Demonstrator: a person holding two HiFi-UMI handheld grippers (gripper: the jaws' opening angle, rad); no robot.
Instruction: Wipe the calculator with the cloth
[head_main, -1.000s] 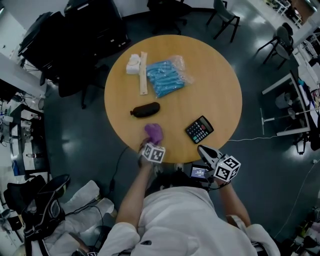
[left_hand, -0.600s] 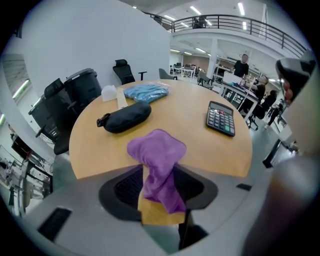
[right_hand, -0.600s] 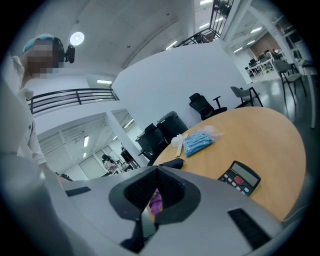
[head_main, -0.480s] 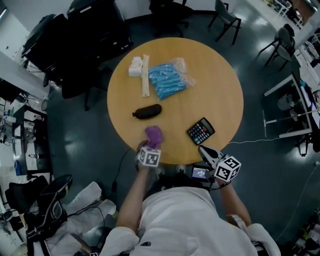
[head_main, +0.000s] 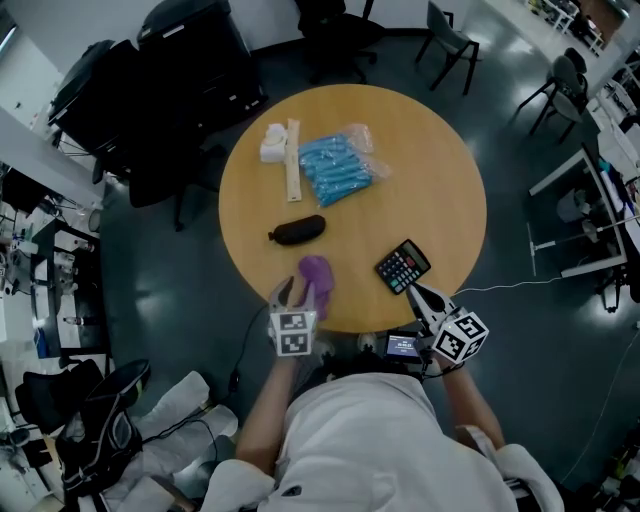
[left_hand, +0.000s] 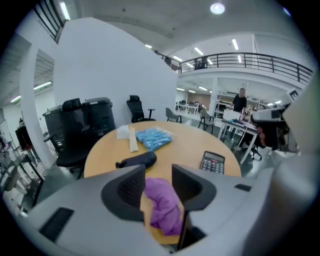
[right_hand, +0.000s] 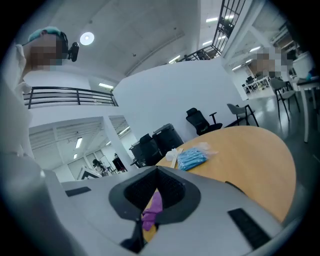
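The purple cloth lies crumpled on the round wooden table near its front edge. The black calculator lies to its right. My left gripper hangs above the table's edge just left of the cloth, open. Its jaws have just closed a little. In the left gripper view the cloth shows through the gap of the left gripper, lying below on the table, untouched by the pads. My right gripper is shut and empty, its tips just short of the calculator.
A black pouch lies behind the cloth. Farther back are a blue packet, a wooden strip and a white roll. Office chairs and black cabinets ring the table. A small lit screen sits below the table's edge.
My left gripper has risen and drawn back from the cloth toward the person, while the cloth stays on the table. The right gripper has edged slightly toward the calculator.
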